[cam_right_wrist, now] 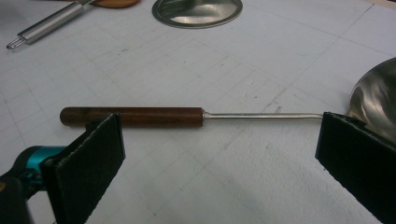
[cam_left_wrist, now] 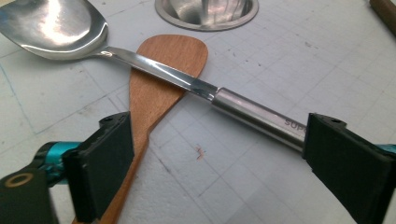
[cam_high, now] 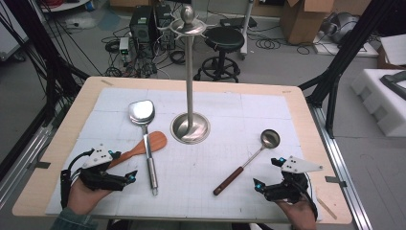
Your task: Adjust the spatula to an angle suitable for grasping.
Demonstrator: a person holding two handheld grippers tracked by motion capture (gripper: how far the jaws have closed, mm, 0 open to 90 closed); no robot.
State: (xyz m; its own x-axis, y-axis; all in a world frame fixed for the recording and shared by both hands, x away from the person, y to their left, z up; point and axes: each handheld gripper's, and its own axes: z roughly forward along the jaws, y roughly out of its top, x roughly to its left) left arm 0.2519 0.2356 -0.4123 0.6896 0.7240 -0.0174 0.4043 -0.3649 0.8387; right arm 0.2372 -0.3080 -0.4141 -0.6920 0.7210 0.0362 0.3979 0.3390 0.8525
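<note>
A steel turner [cam_high: 142, 113] lies left of centre on the white mat, its handle [cam_left_wrist: 254, 116] crossing over a wooden spatula [cam_left_wrist: 161, 79]. My left gripper [cam_high: 123, 165] sits low at the front left with its jaws wide apart. The wooden handle runs along the inside of the left jaw, and the steel handle passes behind the right jaw. Neither is clamped in the left gripper [cam_left_wrist: 219, 140]. A ladle [cam_high: 249, 160] with a dark wooden handle [cam_right_wrist: 133, 116] lies at the front right. My right gripper [cam_high: 268, 172] stands open just short of it, and nothing is between the jaws of the right gripper [cam_right_wrist: 222, 135].
A tall metal utensil stand [cam_high: 190, 127] with hooks at the top rises from a round base mid-table. The white gridded mat [cam_high: 268, 110] covers most of the wooden tabletop [cam_high: 79, 103]. Beyond the table are a stool, cables and boxes on the floor.
</note>
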